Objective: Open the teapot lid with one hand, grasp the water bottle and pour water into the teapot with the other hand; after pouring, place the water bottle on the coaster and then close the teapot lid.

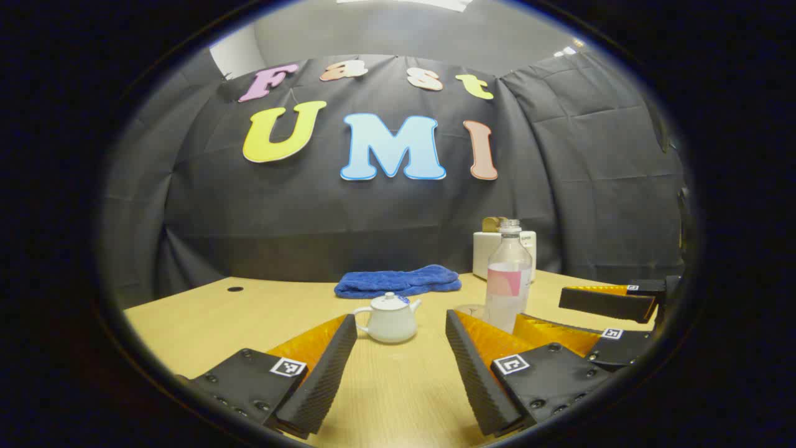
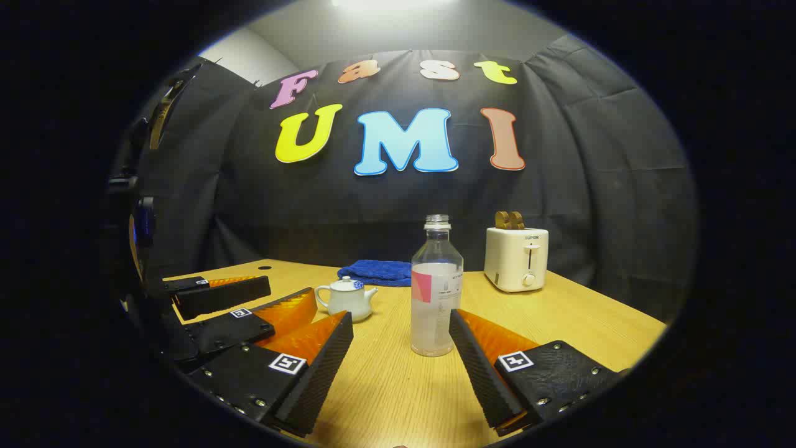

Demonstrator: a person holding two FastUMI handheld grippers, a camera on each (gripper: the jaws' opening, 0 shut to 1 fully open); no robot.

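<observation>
We hold both grippers low over the worktop (image 2: pixel 559 323), each with its jaws spread wide and gripping nothing. The left gripper (image 1: pixel 398 367) looks straight at the teapot (image 1: pixel 390 318), which stands a short way ahead, centred between its jaws, the lid (image 1: pixel 388 300) seated on top, so this hand is the nearer one for lifting it. The right gripper (image 2: pixel 401 367) faces the water bottle (image 2: pixel 436 289), which stands upright and uncapped just ahead, a little right of centre between its jaws and apart from them. The bottle's long axis is vertical, so we judge that a level sideways closing on its body suits. In the left gripper view a pale round coaster (image 1: pixel 467 310) seems to lie just beside the bottle's base, partly hidden. A blue cloth (image 1: pixel 398 281) and a toaster (image 2: pixel 516 258) sit farther back. Nothing of the task is yet begun.
</observation>
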